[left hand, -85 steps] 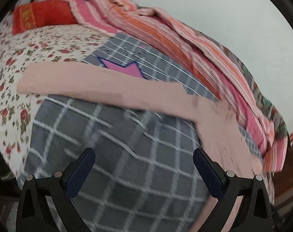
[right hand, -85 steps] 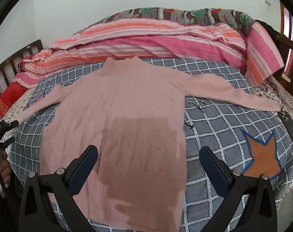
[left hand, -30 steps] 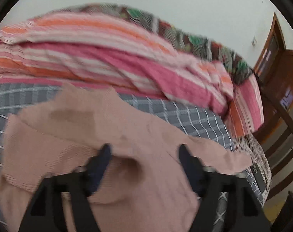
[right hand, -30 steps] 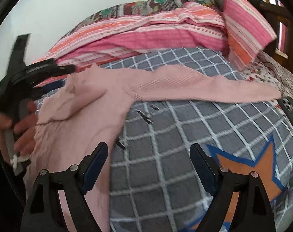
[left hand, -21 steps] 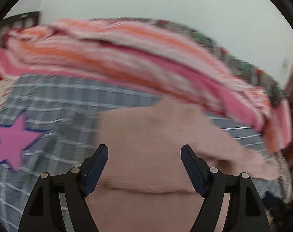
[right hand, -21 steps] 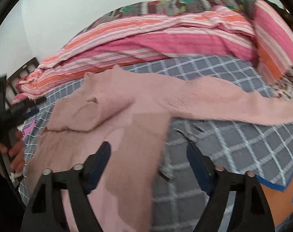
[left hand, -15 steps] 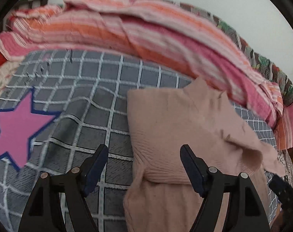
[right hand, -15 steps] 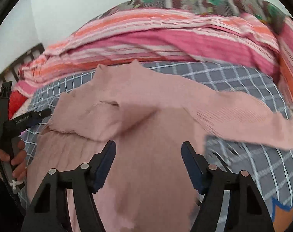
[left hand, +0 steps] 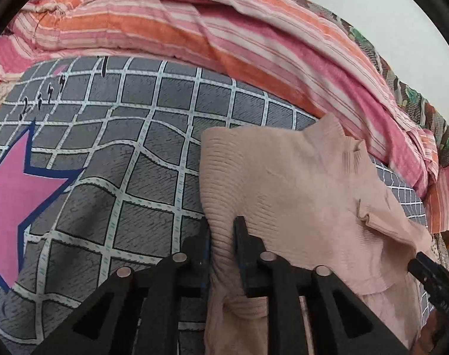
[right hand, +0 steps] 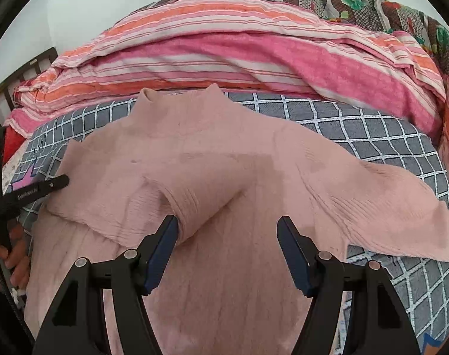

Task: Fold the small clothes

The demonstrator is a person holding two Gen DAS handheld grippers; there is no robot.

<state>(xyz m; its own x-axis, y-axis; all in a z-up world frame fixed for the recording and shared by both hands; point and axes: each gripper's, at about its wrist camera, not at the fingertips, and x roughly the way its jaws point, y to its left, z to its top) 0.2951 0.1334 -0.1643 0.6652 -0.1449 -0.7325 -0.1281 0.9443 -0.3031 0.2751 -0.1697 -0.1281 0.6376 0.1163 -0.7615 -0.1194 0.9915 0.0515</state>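
Note:
A pink knitted sweater (left hand: 298, 183) lies front up on the bed, its left sleeve folded across the chest. My left gripper (left hand: 223, 236) is at the folded left edge, and its closing jaws pinch a ridge of the knit between the pads. From the right wrist view the left gripper (right hand: 46, 186) shows at the sweater's (right hand: 224, 148) left side, held by a hand (right hand: 14, 260). My right gripper (right hand: 228, 236) hovers open over the chest. The folded sleeve's cuff (right hand: 194, 204) lies against its left finger. The other sleeve (right hand: 387, 204) stretches out to the right.
A grey checked sheet (left hand: 135, 148) with a pink star (left hand: 14, 189) covers the bed. A rolled pink and orange striped quilt (right hand: 254, 50) runs along the far side, just behind the collar. A dark headboard (right hand: 17, 71) and a red pillow (right hand: 12, 145) are at the left.
The left gripper has come down onto the sweater's folded left edge and narrowed its jaws onto the knit. The right gripper has swung left from the sheet to over the chest.

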